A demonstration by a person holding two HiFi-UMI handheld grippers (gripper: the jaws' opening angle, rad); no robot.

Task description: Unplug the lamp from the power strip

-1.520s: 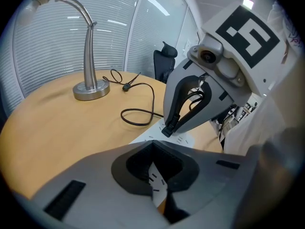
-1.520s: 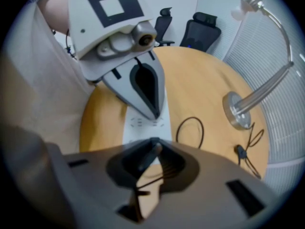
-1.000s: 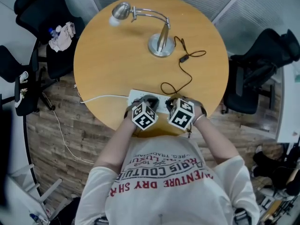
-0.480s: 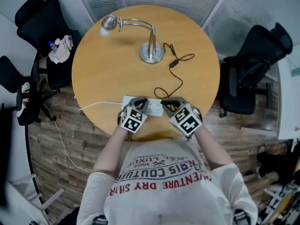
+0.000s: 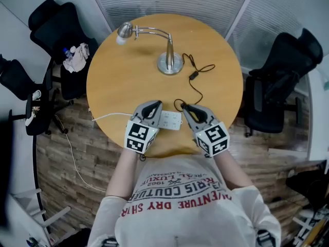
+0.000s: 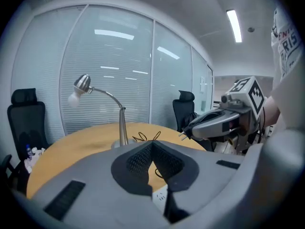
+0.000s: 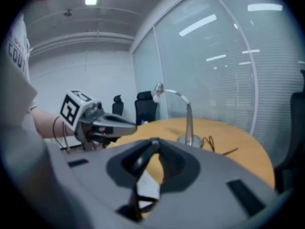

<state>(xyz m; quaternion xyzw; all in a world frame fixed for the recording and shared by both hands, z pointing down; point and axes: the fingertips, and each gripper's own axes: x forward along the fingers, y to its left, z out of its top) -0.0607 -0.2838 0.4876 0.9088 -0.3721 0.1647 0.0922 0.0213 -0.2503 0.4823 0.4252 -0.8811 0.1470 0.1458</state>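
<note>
The right gripper (image 5: 185,108) is clenched on the plug (image 6: 183,135), which appears to be out of the power strip (image 5: 170,120) on the desk (image 5: 115,81). The left gripper (image 5: 155,105), clenched and empty, hovers over its end. The likely next move is to lay the plug down and release it.

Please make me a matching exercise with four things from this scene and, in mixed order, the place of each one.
1 lamp
2 power strip
3 plug
4 white cable

A held in the right tongs
B far half of the table
C near table edge
D runs off the left table edge

Pairs: 1-B, 2-C, 3-A, 4-D
</note>
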